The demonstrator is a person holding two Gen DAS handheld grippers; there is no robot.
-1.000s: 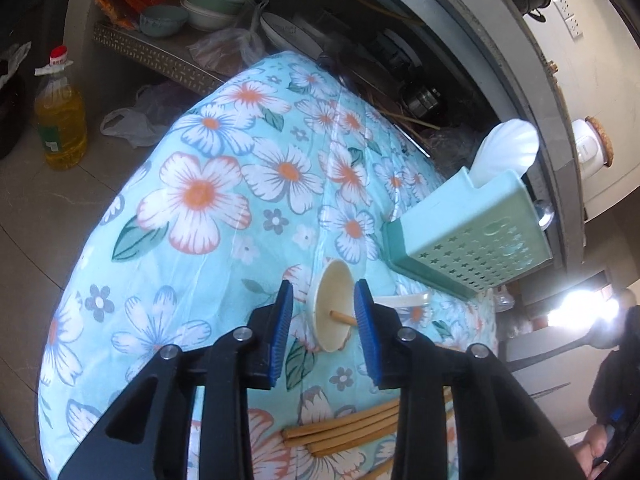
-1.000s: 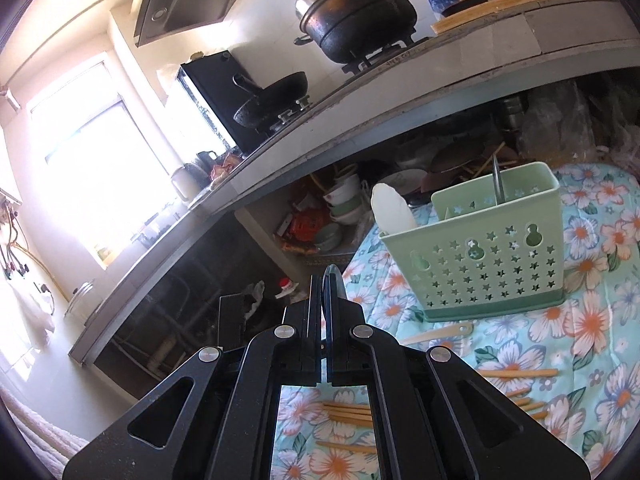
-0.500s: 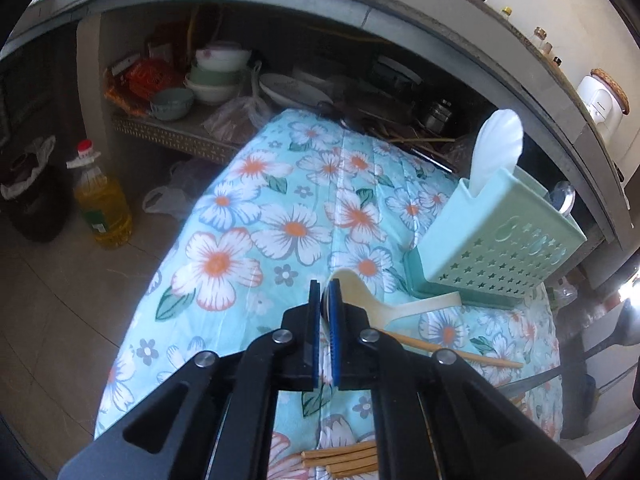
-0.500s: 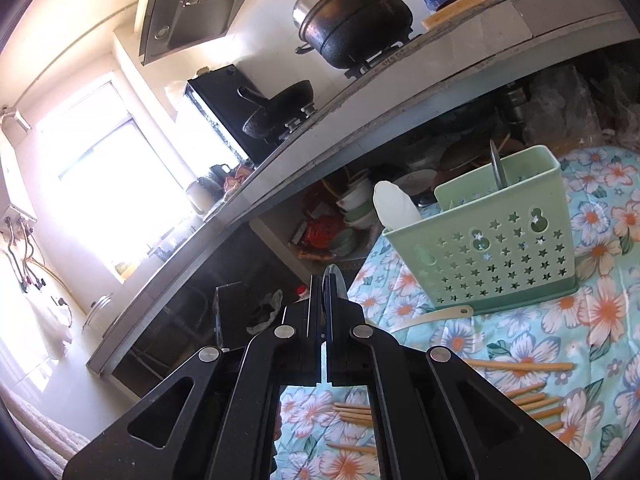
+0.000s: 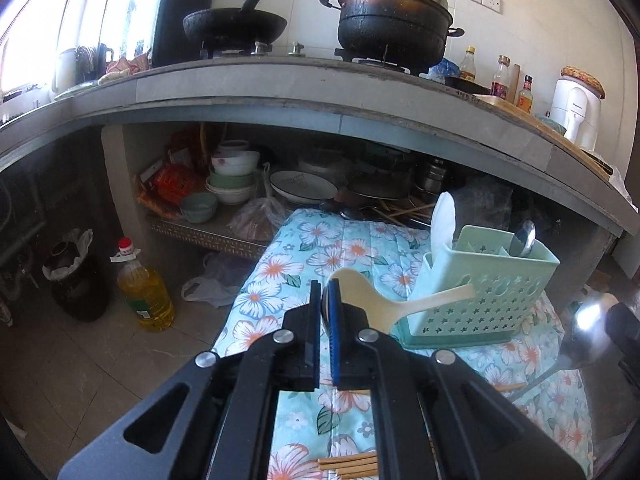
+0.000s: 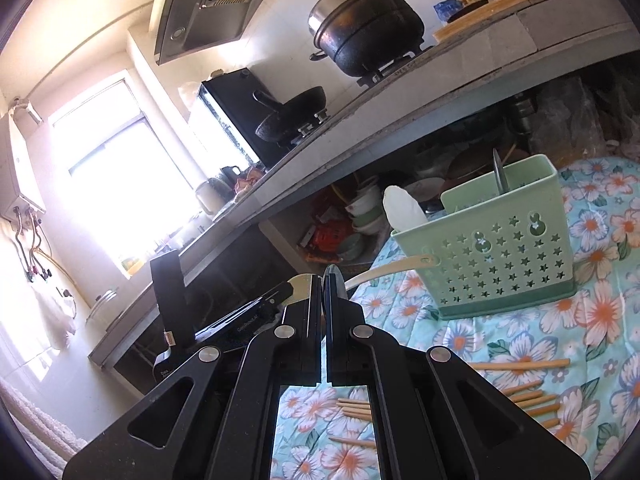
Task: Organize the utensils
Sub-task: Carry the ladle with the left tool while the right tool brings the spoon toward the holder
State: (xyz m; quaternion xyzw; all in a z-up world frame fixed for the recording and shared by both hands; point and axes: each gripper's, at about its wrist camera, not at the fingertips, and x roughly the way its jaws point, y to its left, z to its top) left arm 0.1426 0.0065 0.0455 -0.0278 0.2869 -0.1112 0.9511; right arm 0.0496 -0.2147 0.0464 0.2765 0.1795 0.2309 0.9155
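Observation:
My left gripper [image 5: 326, 294] is shut on the bowl of a cream plastic rice paddle [image 5: 372, 300] and holds it in the air, handle pointing right toward the green star-holed utensil caddy [image 5: 480, 292]. The caddy [image 6: 500, 252] stands on the floral tablecloth and holds a white scoop [image 5: 443, 224] and a metal spoon [image 5: 524, 236]. My right gripper [image 6: 323, 280] is shut on a metal spoon [image 6: 334, 274] whose edge shows at the fingertips; the same spoon [image 5: 588, 320] shows in the left wrist view. The left gripper with the paddle [image 6: 384, 270] shows in the right wrist view.
Wooden chopsticks [image 6: 524, 364] lie scattered on the tablecloth [image 5: 320, 248], some near me [image 5: 348, 464]. Behind the table is a concrete counter [image 5: 320, 80] with a pot and pan, and a shelf of bowls [image 5: 232, 180] below. An oil bottle [image 5: 144, 288] stands on the floor.
My left gripper closed on the rice paddle on the table and lifted it up. The right gripper stayed shut on its spoon and rose slightly.

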